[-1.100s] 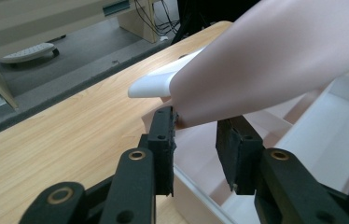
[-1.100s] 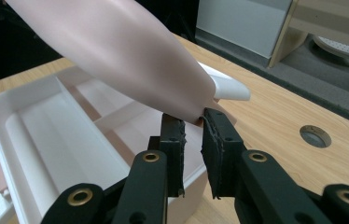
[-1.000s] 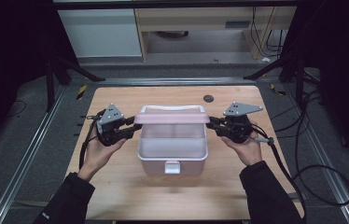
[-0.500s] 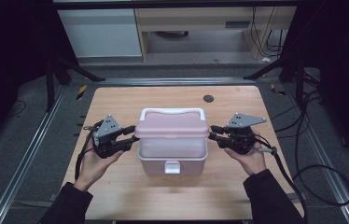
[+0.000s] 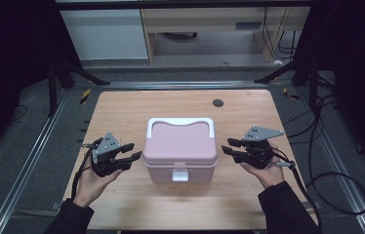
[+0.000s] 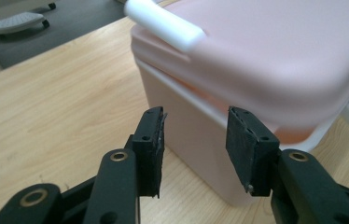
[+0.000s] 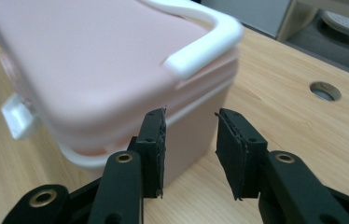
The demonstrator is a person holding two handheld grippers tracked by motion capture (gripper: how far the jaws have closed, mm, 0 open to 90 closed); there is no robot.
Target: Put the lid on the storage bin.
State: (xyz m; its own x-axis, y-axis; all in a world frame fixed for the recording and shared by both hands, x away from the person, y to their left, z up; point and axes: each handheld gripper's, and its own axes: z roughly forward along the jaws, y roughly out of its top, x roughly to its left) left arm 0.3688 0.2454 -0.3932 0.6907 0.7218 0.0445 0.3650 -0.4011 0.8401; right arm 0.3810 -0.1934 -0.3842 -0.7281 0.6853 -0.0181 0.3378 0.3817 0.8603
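Standing shut on the table [image 5: 122,105], pink box [image 5: 180,146].

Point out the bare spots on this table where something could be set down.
Widest free patch: the far strip of the table between the pink box and the far edge, broken by one cable hole. A narrower strip runs along the near edge. Crowded: each side of the box, where the left tongs and right tongs stand open.
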